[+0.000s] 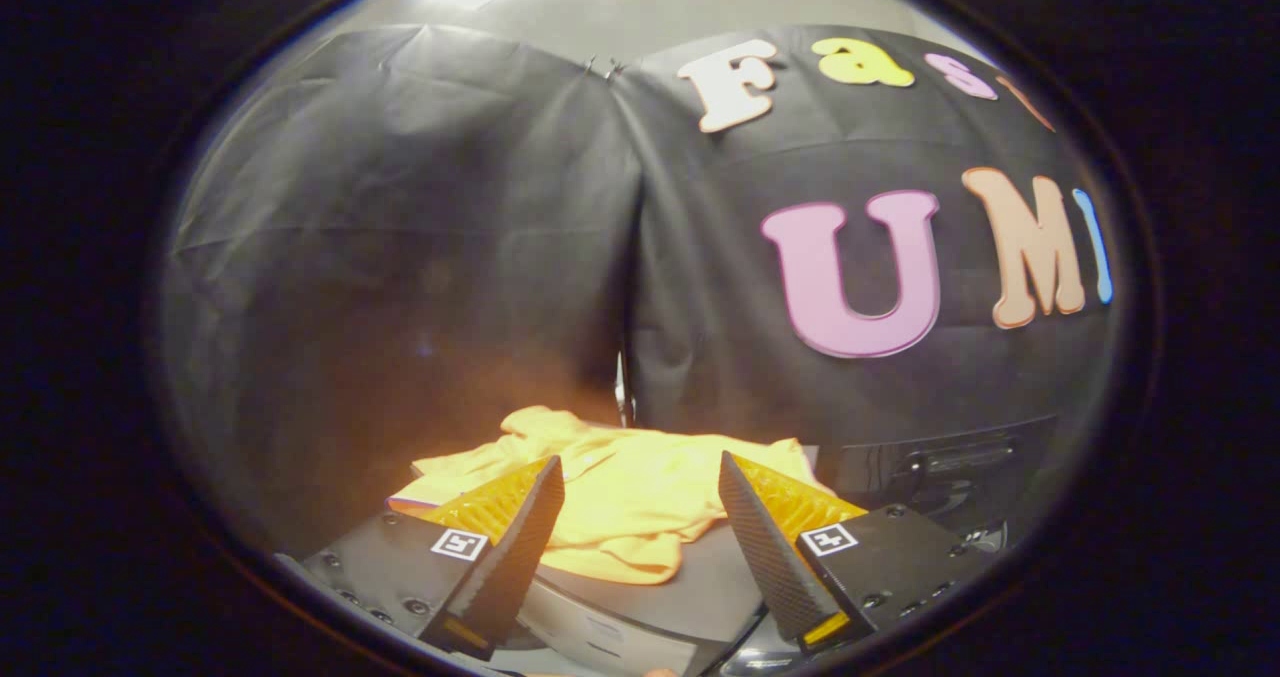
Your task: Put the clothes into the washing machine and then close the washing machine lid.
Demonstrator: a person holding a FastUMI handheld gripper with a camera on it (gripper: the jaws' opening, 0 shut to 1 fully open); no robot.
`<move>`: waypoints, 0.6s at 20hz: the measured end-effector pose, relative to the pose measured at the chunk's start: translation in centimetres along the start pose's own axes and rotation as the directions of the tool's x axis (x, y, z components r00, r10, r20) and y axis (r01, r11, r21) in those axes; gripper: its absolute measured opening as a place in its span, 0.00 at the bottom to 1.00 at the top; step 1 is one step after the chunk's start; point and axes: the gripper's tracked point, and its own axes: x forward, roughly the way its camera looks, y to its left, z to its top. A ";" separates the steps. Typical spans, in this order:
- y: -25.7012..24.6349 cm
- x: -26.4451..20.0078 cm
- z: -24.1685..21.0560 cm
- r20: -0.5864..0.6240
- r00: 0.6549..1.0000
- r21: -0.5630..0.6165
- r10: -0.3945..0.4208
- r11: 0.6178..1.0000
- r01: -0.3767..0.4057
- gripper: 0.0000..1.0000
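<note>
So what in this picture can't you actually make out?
- Washing machine, gripper view: the open gripper and its fingers cover much of it, so whether its lid is open or shut cannot be told.
- Yellow clothes, gripper view: crumpled in a heap ahead of the fingers; what kind of garment, and how many, is unclear.
- Dark object beside the clothes: dim and cut off, unidentifiable.

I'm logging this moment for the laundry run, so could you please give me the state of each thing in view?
yellow garment: crumpled in a heap on the grey surface, just ahead of and between the fingers, not gripped.
gripper: open, fingers spread either side of the garment, pressing on nothing.
dark appliance: beside the garment; open or closed cannot be told.
</note>
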 end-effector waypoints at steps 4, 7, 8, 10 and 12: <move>3.5 3.9 -2.7 -0.106 0.994 -0.063 0.005 0.998 -0.011 0.98; 4.2 4.9 -5.1 -0.200 0.980 -0.105 -0.010 0.994 -0.011 0.98; 4.3 5.2 -6.2 -0.232 0.973 -0.114 -0.014 0.993 -0.013 0.98; 4.4 5.4 -6.8 -0.244 0.970 -0.112 -0.009 0.994 -0.019 0.99; 4.4 5.3 -7.1 -0.247 0.969 -0.082 0.001 0.996 -0.022 0.99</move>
